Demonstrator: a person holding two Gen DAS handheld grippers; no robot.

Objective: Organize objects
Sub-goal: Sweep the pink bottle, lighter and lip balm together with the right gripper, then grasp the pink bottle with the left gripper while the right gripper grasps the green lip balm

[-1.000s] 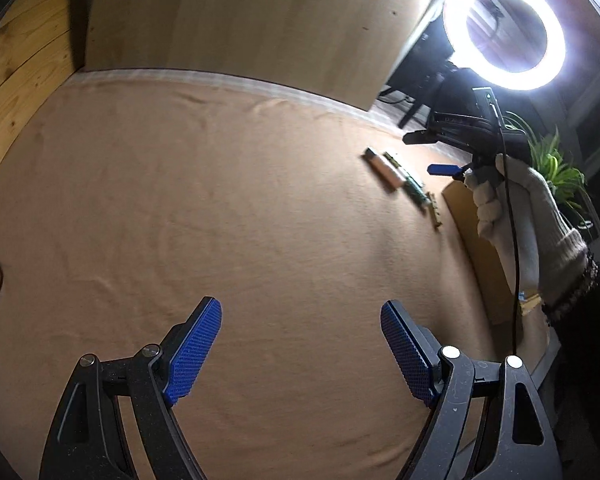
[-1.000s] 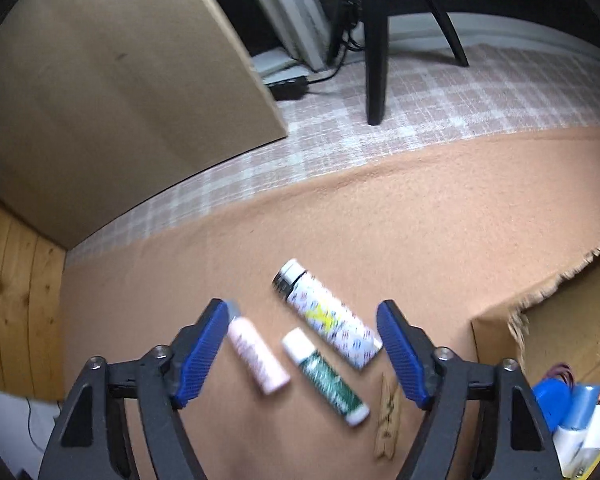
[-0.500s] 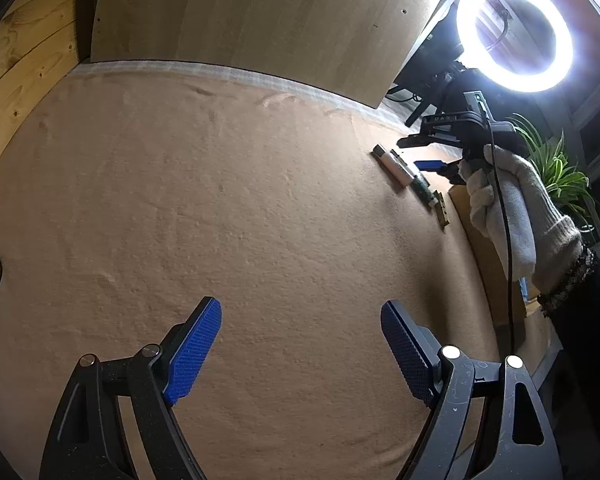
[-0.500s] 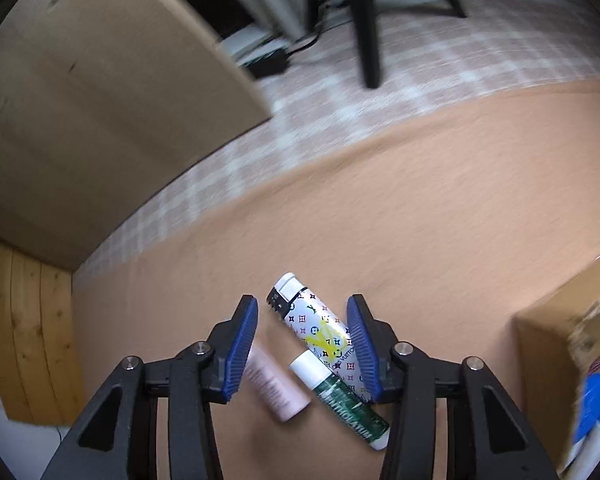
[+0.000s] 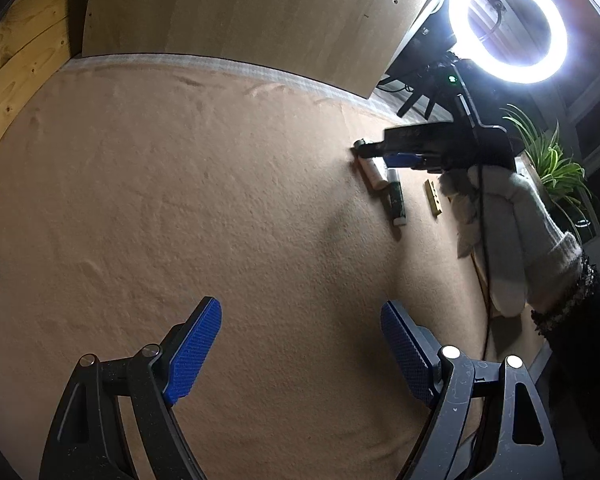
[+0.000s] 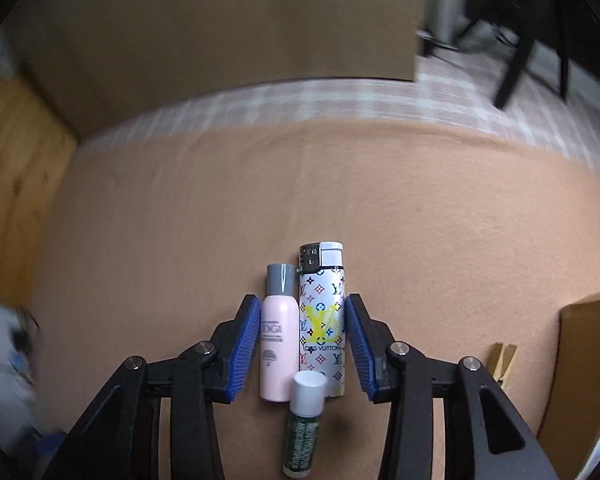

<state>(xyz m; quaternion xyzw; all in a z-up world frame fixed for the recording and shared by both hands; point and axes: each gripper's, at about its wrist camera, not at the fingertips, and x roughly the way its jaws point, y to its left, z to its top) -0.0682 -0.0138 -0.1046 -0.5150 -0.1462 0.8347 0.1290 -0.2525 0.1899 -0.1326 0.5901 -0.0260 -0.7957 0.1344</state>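
A pink bottle (image 6: 276,336) with a grey cap and a patterned lighter (image 6: 322,320) lie side by side on the tan cloth (image 6: 260,200). My right gripper (image 6: 302,300) straddles the pair, its jaws closing, and the blue pads lie against their outer sides. A green tube (image 6: 302,436) with a white cap lies just below them, between the gripper's arms. A wooden clothespin (image 6: 502,360) lies to the right. In the left wrist view the right gripper (image 5: 396,158) hangs over the pink bottle (image 5: 372,174) and green tube (image 5: 396,200). My left gripper (image 5: 300,308) hovers open over bare cloth.
A cardboard box (image 6: 580,360) stands at the cloth's right edge. A wooden board (image 5: 240,12) leans behind the cloth. A ring light (image 5: 508,24) glares at the upper right, near a plant (image 5: 556,168). A gloved hand (image 5: 508,232) holds the right gripper.
The right gripper rolled, moved over the items and narrowed its jaws. The bottle and lighter, slanted and apart before, now lie parallel and touching between the pads. The left gripper stayed put.
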